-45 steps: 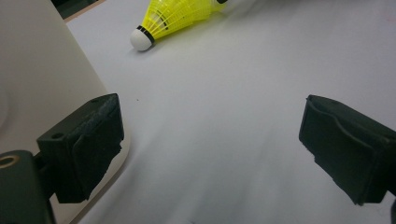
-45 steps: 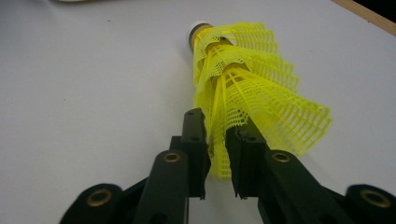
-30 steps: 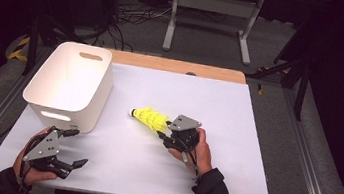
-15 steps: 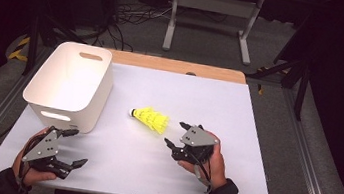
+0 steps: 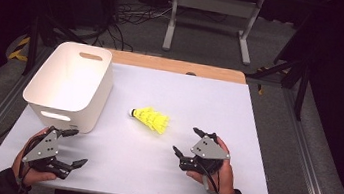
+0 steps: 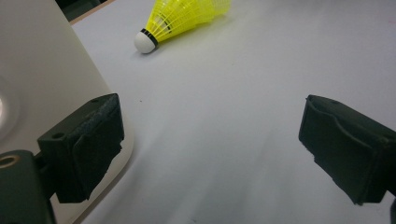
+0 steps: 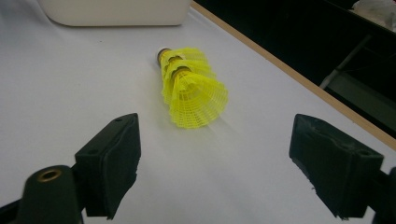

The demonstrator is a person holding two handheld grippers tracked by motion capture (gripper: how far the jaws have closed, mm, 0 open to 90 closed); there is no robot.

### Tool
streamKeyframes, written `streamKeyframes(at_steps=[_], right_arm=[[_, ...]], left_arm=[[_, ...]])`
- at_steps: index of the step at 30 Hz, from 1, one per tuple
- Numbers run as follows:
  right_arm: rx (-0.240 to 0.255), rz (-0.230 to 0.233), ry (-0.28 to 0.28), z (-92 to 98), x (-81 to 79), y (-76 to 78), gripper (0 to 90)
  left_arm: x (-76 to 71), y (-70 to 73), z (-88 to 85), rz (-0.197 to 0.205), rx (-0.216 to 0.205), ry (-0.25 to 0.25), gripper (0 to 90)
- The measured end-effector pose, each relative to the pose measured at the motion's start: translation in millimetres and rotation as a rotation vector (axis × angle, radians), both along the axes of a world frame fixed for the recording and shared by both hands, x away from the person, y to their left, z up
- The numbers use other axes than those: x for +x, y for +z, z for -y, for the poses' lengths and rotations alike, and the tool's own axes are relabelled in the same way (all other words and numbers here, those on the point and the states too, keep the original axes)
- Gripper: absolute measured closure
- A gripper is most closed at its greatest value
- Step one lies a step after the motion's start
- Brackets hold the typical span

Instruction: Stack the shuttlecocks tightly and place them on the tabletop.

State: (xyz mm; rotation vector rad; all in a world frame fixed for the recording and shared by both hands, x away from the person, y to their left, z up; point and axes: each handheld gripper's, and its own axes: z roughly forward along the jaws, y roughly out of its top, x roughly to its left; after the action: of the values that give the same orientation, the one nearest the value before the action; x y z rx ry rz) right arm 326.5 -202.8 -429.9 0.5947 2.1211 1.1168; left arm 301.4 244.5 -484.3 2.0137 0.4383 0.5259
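Near the front edge of the white worktop (image 5: 258,113), the left tool (image 5: 70,147) rests with its jaws spread wide and nothing in them. The right tool (image 5: 188,141) has just been opening and holds nothing. A little farther, between them, the yellow shuttlecocks (image 5: 151,120) lie stacked on their side. The white bin (image 5: 68,83) stands far left.
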Motion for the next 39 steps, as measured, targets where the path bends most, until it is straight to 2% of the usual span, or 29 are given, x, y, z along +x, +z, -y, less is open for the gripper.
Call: streamKeyframes(at_steps=[12,19,25,30,39], right_arm=[[0.011,0.013,-0.019,14.9,-10.2,-10.3,13.6],[0.01,0.006,-0.032,23.4,-15.6,-16.9,12.6],[0.009,0.033,-0.065,30.9,-20.9,-22.6,10.2],[0.014,0.008,-0.084,36.2,-21.2,-28.5,8.4],[0.018,-0.012,-0.078,40.3,-21.0,-33.1,5.9]], left_arm=[[-0.1,-0.1,-0.1,-0.001,-0.001,0.002,7.4],[-0.3,0.6,-0.2,0.006,0.006,0.003,7.4],[-0.3,0.3,0.1,0.0,0.003,0.004,7.2],[-0.6,0.3,0.1,0.0,0.004,0.004,7.2],[-0.1,0.1,0.0,-0.001,0.001,0.002,7.2]])
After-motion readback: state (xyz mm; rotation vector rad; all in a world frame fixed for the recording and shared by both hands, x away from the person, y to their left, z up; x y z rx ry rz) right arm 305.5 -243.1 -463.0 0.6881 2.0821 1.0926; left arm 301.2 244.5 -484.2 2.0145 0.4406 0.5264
